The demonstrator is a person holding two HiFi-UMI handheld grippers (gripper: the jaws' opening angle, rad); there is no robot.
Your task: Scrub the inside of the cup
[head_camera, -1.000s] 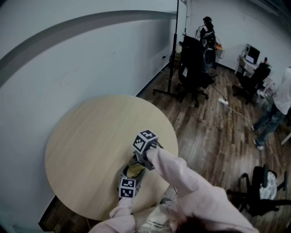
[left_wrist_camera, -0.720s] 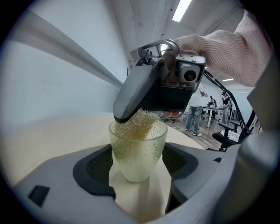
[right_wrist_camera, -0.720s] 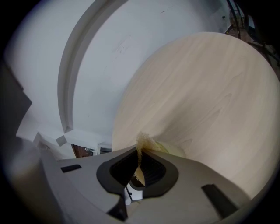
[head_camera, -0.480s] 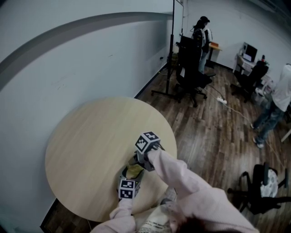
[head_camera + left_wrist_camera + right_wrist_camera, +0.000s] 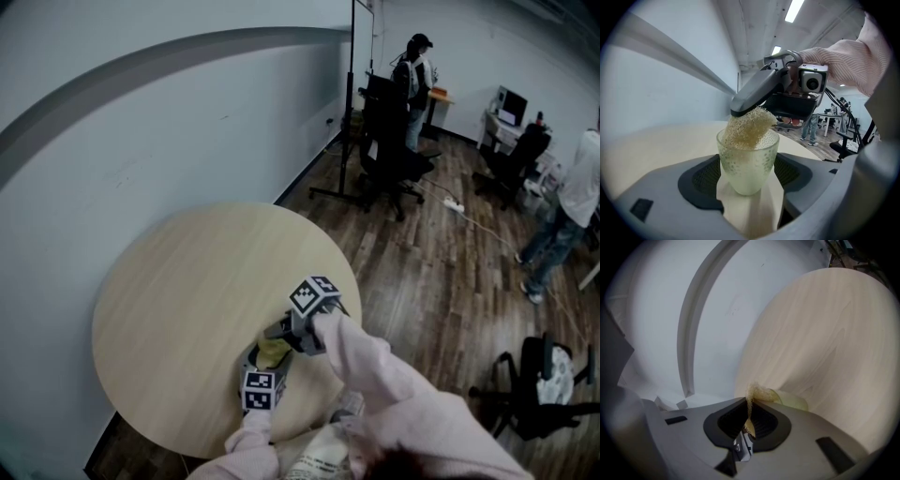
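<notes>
Tool point(image 5: 740, 108) with sponge point(image 5: 747, 129), nose-down into cup point(image 5: 747, 168)

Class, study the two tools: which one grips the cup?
The left tool: its jaws clamp the pale green cup. The right tool instead pinches the fibrous scrubber dipped into that cup.

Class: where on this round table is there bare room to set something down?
Bare: the round light wooden table from its far and left rims, beside the grey wall, inward. Crowded: the near edge, where the left gripper clamps the translucent green cup and the right gripper holds the yellowish fibrous scrub pad in it.
</notes>
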